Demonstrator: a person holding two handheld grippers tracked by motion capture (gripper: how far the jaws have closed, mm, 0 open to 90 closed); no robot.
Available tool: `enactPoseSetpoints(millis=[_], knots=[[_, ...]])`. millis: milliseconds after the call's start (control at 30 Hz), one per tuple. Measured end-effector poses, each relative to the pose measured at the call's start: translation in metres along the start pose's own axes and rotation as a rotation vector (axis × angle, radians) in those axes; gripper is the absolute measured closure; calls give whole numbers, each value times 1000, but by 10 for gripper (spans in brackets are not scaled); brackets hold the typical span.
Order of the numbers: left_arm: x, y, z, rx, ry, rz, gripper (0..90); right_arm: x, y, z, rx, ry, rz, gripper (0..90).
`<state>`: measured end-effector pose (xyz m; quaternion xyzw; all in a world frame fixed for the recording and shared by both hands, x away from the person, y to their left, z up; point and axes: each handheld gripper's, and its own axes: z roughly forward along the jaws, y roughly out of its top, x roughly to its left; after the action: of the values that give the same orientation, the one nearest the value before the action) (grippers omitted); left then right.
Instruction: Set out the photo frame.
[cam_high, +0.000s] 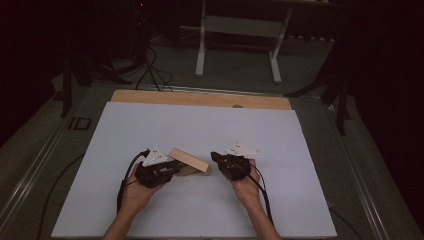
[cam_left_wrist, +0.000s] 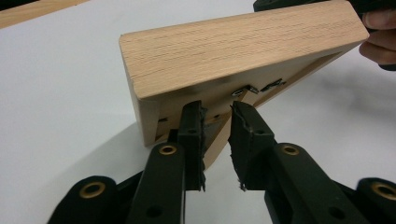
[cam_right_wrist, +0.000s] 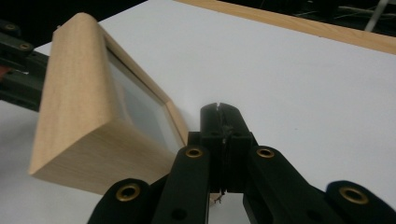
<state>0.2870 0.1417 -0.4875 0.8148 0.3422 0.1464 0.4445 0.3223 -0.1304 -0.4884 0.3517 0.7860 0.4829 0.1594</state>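
A light wooden picture frame (cam_high: 190, 161) stands tilted on one edge on the white sheet (cam_high: 200, 125) between my two grippers. My left gripper (cam_high: 176, 167) holds it from the left. In the left gripper view its jaws (cam_left_wrist: 217, 109) pinch the frame's lower rail (cam_left_wrist: 243, 46) at the back, near small metal tabs (cam_left_wrist: 252, 88). My right gripper (cam_high: 214, 156) sits just right of the frame, pointing at it. In the right gripper view its jaws (cam_right_wrist: 218, 108) are pressed together with nothing between them, beside the frame's glazed front (cam_right_wrist: 140, 107).
The white sheet covers a wooden board (cam_high: 200, 98) whose far edge shows. Beyond it are a white desk stand (cam_high: 237, 45) and cables (cam_high: 150, 70) on the dark floor. A hand (cam_left_wrist: 378, 37) grips the right gripper behind the frame.
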Motion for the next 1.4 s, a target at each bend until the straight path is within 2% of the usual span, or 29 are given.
enactPoseSetpoints(millis=[233, 567, 1400], knots=[[1, 0, 1, 14, 17, -13, 890, 1, 0, 1, -2, 8, 0, 895], [4, 2, 0, 1, 43, -31, 895, 7, -1, 4, 1, 27, -4, 896], [0, 7, 6, 9, 30, -18, 894, 12, -2, 2, 8, 45, -29, 896]])
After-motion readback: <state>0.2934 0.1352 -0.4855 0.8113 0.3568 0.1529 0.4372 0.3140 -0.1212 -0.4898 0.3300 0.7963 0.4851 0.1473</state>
